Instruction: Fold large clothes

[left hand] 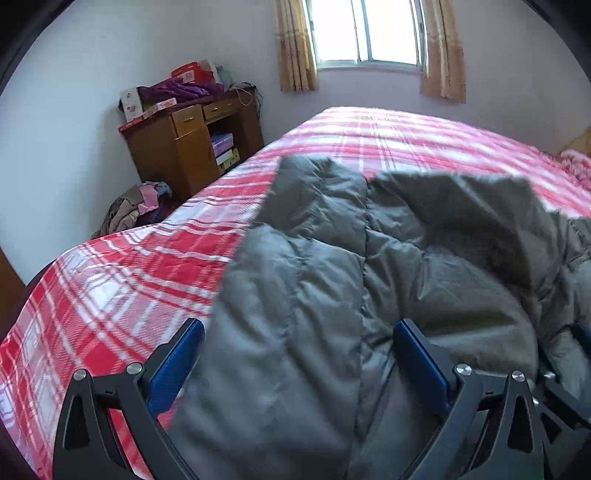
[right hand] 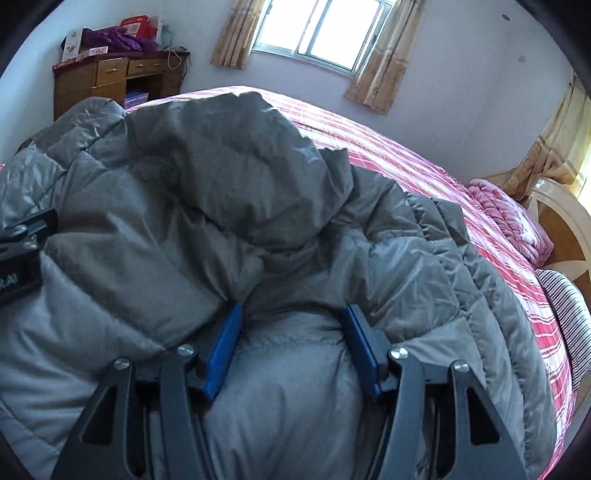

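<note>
Lying on a red plaid bed (left hand: 110, 280) beneath a curtained window (left hand: 365, 33): grey quilted jacket (right hand: 258, 206).
Left claw (left hand: 299, 354) was spread wide; right claw (right hand: 291, 332) pinched puffy fabric.

Left gripper (left hand: 299, 354): fingers spread wide, blue pads facing inward, grey padded jacket (left hand: 295, 295) bulging between them; left finger (left hand: 177, 362) at fabric's edge, right finger (left hand: 421, 365) pressed into fabric. Pose level, aimed forward.

Right gripper (right hand: 291, 339): fingers parted, narrower gap than left, fold of jacket bunched between pads; both blue pads touch fabric. Whether pinch is firm cannot be told.

Left gripper body visible at left edge of right wrist view (right hand: 22, 251), close beside right gripper.
</note>
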A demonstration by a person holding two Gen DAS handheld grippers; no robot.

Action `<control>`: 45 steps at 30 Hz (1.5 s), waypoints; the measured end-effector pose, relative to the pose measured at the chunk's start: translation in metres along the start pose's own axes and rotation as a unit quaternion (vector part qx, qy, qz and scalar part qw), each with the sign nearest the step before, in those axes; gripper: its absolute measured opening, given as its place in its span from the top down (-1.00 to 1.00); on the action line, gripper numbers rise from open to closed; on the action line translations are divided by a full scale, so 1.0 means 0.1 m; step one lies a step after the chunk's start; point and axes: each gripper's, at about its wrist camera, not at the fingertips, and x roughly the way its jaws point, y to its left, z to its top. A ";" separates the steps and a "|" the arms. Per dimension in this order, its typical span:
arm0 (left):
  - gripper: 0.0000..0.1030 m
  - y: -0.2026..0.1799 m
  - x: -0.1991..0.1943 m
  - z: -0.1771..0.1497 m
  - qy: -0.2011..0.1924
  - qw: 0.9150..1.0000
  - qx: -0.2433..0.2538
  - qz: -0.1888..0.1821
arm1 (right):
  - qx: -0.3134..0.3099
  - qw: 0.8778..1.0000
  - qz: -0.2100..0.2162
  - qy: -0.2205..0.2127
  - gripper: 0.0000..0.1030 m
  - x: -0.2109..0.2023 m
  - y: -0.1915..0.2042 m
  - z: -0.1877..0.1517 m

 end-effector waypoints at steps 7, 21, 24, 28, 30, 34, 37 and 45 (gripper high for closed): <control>-0.98 0.52 -0.42 -0.10 -0.006 1.000 -0.027 0.007 | 0.007 1.000 0.018 -0.005 -0.26 -0.15 -0.19 0.04; -0.98 0.68 -0.06 -0.56 0.054 0.993 -0.086 -0.066 | -0.002 1.000 0.013 -0.025 -0.76 -0.51 -0.20 -0.51; -0.98 0.71 -0.06 -0.57 0.052 0.992 -0.091 -0.071 | 0.002 1.000 0.024 -0.016 -0.76 -0.53 -0.24 -0.56; -0.98 0.82 -0.20 -0.49 0.031 0.990 -0.118 -0.069 | 0.023 0.998 0.053 -0.023 -0.50 -0.80 -0.48 -0.35; -0.98 0.88 -0.23 -0.43 0.024 0.987 -0.138 -0.080 | 0.038 0.996 0.054 -0.054 -0.54 -0.96 -0.56 -0.15; -0.98 0.79 -0.06 -0.38 0.057 0.989 -0.114 -0.078 | 0.054 0.996 0.047 -0.059 -0.54 -0.71 -0.61 0.36; -0.98 0.77 0.02 -0.46 0.066 0.987 -0.118 -0.087 | 0.060 0.997 0.027 -0.028 -0.54 -0.29 -0.56 0.66; -0.98 0.62 0.05 -0.49 0.063 0.991 -0.075 -0.089 | 0.003 0.998 0.023 0.062 -0.58 0.61 -0.26 0.60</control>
